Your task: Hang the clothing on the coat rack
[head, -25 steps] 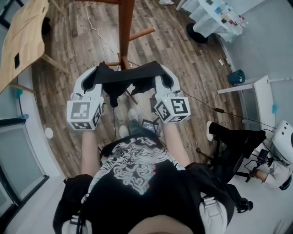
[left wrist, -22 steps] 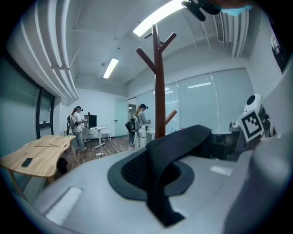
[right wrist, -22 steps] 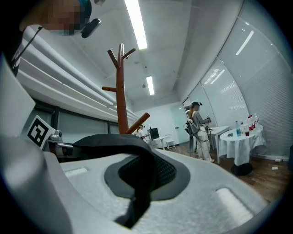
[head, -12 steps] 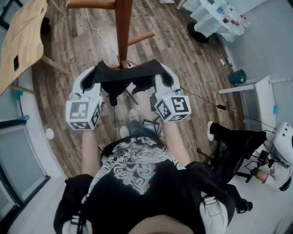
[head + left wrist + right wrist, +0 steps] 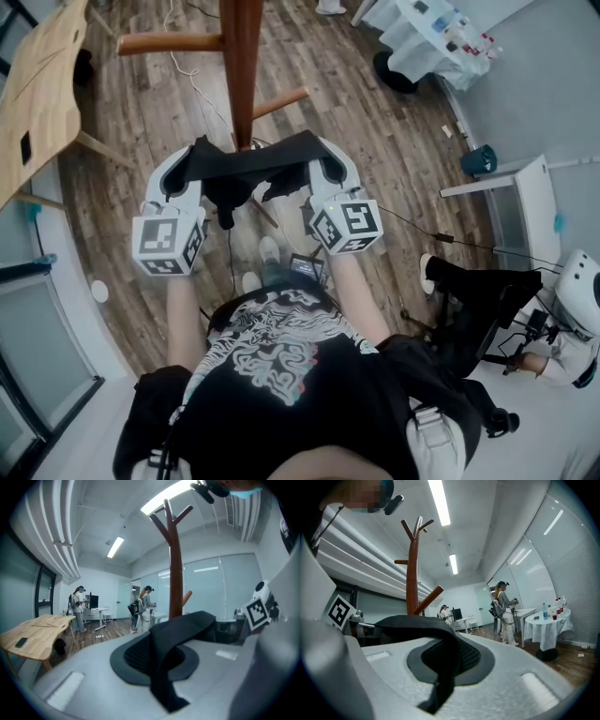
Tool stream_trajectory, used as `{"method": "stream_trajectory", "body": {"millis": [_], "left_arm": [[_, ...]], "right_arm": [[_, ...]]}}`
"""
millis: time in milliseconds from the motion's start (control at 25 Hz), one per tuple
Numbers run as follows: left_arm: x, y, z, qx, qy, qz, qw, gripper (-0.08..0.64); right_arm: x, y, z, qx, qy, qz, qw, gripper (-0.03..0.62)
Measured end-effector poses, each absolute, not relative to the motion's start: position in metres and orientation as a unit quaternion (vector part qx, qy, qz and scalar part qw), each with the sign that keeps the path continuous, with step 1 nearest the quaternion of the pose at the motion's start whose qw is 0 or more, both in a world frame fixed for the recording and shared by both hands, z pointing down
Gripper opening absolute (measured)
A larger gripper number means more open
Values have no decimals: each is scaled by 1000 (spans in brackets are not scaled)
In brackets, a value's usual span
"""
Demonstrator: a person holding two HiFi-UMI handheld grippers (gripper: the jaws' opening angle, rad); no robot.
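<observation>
A black piece of clothing [image 5: 248, 165] is stretched taut between my two grippers at chest height. My left gripper [image 5: 191, 161] is shut on its left end, my right gripper [image 5: 320, 156] on its right end. The brown wooden coat rack [image 5: 242, 66] rises just beyond the cloth, with pegs pointing left [image 5: 169, 42] and right [image 5: 281, 99]. In the left gripper view the black fabric [image 5: 174, 637] lies clamped across the pad, with the coat rack [image 5: 176, 573] straight ahead. In the right gripper view the black fabric [image 5: 433, 634] is pinched the same way, and the coat rack [image 5: 411, 573] stands to the upper left.
A light wooden table [image 5: 37, 84] stands at the left, and a white-clothed table with bottles [image 5: 427, 37] at the upper right. A cable [image 5: 202, 80] runs over the floor near the rack's base. Black gear [image 5: 483, 295] lies at the right. People [image 5: 143, 606] stand further back.
Both grippers, still holding the clothing, have come nearer the coat rack. In the head view the pole and its pegs now reach lower into the picture.
</observation>
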State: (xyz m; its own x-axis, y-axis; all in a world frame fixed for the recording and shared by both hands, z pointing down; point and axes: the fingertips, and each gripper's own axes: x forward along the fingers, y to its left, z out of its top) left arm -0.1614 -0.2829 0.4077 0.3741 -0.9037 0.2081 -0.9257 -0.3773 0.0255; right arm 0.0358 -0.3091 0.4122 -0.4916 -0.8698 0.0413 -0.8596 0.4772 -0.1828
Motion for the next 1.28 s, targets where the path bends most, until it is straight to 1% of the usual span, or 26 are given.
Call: {"method": "stream_trajectory", "body": {"millis": [360,760,1280], "left_arm": [[-155,-304,428,829,-545,83,91,17],[-145,-316,458,838,-521,104,127,17],[-122,-307,495,848,-485,126,173,17]], "right_arm": [[27,-331,438,-485,869,-95,-5,12],[3,-333,476,-455,880,-134,-23,12],[-12,-323,510,-431,886,-161,-56,14]]}}
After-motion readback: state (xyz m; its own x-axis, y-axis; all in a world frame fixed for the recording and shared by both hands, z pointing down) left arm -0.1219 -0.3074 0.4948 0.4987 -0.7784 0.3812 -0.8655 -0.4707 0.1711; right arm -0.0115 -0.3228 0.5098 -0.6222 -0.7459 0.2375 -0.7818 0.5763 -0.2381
